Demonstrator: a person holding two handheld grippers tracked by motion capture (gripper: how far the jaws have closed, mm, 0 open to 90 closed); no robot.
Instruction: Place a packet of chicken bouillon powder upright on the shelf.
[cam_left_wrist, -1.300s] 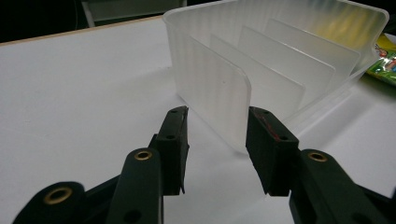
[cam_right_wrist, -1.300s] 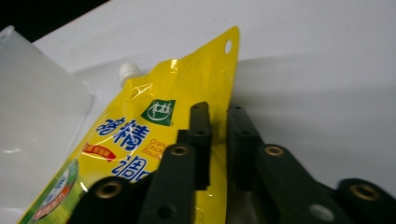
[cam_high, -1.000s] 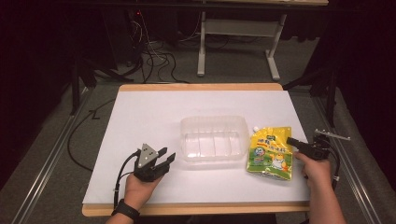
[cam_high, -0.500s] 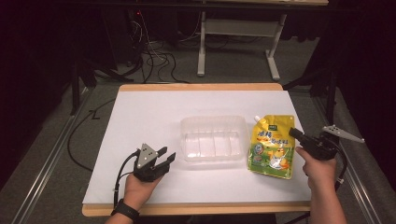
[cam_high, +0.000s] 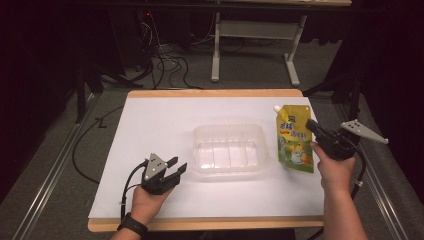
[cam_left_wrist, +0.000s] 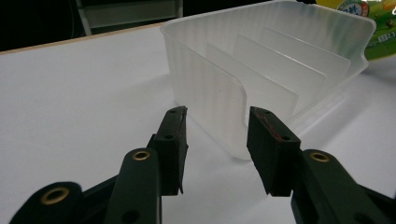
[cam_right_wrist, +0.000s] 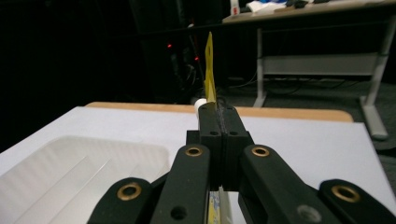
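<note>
Near the tabletop's front edge, left of centre, the left gripper rests on the white sheet, its jaws spread and empty. They point at the near left corner of the clear tray, which sits mid-table with upright dividers inside. In the left gripper view that corner stands just ahead of the gap between the pads, not touched. Right of the tray, toward the right edge, the right gripper pinches a yellow pouch by its edge, jaws pressed together on it, the pouch hanging upright with its white spout at top. The grip is thin, so the pouch could slip or swing. Lowered carelessly, it could catch a divider or the rim and shove the light tray, since nothing holds the tray steady.
</note>
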